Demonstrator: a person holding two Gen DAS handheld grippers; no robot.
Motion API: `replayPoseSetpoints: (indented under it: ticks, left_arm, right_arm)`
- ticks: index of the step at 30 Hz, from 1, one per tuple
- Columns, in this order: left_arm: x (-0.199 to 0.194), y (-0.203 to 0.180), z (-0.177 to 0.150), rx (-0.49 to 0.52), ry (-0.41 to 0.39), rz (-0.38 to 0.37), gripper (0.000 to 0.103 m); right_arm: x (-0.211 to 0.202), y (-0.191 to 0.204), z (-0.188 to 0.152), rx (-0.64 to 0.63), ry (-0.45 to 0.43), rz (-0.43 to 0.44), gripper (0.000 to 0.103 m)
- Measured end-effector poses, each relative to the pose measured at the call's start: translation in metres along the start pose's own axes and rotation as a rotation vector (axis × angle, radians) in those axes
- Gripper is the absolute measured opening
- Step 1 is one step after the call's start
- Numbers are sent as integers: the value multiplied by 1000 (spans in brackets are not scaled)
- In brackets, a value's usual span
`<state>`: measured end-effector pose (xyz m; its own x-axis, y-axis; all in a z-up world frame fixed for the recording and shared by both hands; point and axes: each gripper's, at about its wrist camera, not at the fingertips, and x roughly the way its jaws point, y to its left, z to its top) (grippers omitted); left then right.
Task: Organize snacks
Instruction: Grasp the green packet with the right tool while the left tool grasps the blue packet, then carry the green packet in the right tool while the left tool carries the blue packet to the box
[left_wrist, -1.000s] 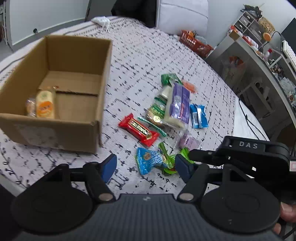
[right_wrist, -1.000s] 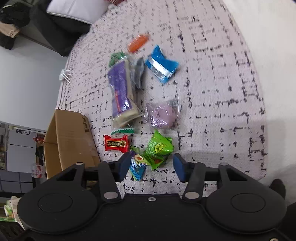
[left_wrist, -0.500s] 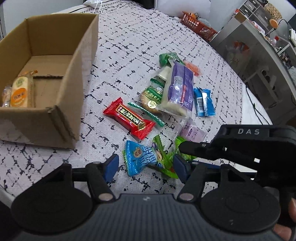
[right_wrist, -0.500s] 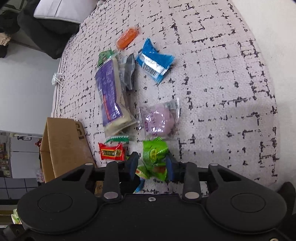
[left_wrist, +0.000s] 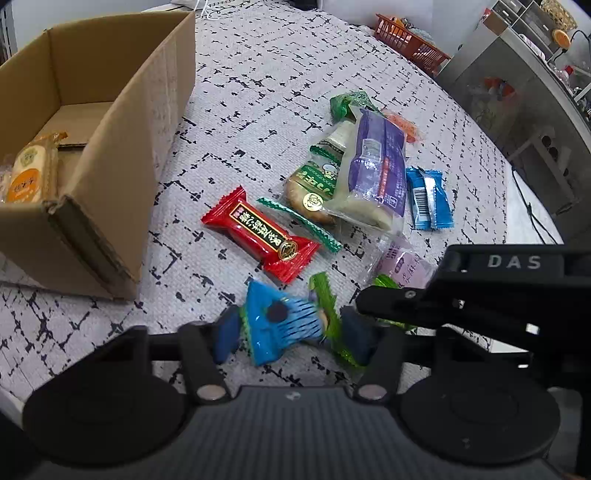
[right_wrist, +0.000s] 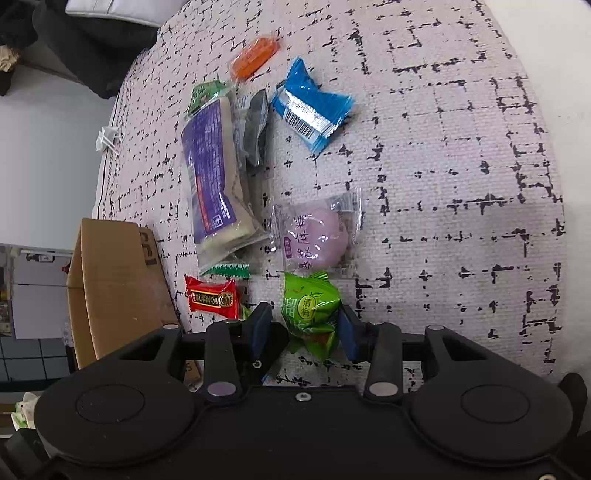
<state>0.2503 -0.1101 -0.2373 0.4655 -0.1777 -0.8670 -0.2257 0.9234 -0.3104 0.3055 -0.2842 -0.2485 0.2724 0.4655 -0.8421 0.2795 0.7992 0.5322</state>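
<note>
My left gripper (left_wrist: 291, 332) is shut on a blue snack packet (left_wrist: 280, 325) low over the tablecloth. My right gripper (right_wrist: 304, 326) is shut on a green plum candy packet (right_wrist: 308, 308) right beside it. Loose snacks lie on the cloth: a red bar (left_wrist: 260, 234), a purple-labelled long pack (left_wrist: 376, 170), a green round cookie pack (left_wrist: 314, 184), a blue wafer pack (left_wrist: 428, 197), a pale purple bun pack (right_wrist: 314, 236) and an orange candy (right_wrist: 253, 57). The cardboard box (left_wrist: 122, 122) at the left holds an orange-labelled snack (left_wrist: 31, 173).
The table has a grey cloth with black dashes (left_wrist: 258, 74). A red basket (left_wrist: 410, 40) stands at its far edge. Grey shelving with clutter (left_wrist: 524, 74) stands to the right. The table's right edge (right_wrist: 569, 184) drops to a pale floor.
Both grippers have closed: the left on the blue packet, the right on the green packet. The left gripper moved forward and down toward the snacks, away from the box.
</note>
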Motion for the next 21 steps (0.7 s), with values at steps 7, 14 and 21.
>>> replayPoseSetpoints:
  ticks: [7, 14, 21]
  left_arm:
    - [-11, -3, -3, 1, -11, -17, 38]
    - [-37, -4, -5, 12, -62, -24, 37]
    - [-65, 0, -4, 4, -119, -21, 37]
  right_arm:
    - [4, 9, -3, -38, -9, -19, 31]
    - [-10, 14, -8, -79, -55, 16, 30]
    - [-26, 20, -18, -118, -99, 55, 30]
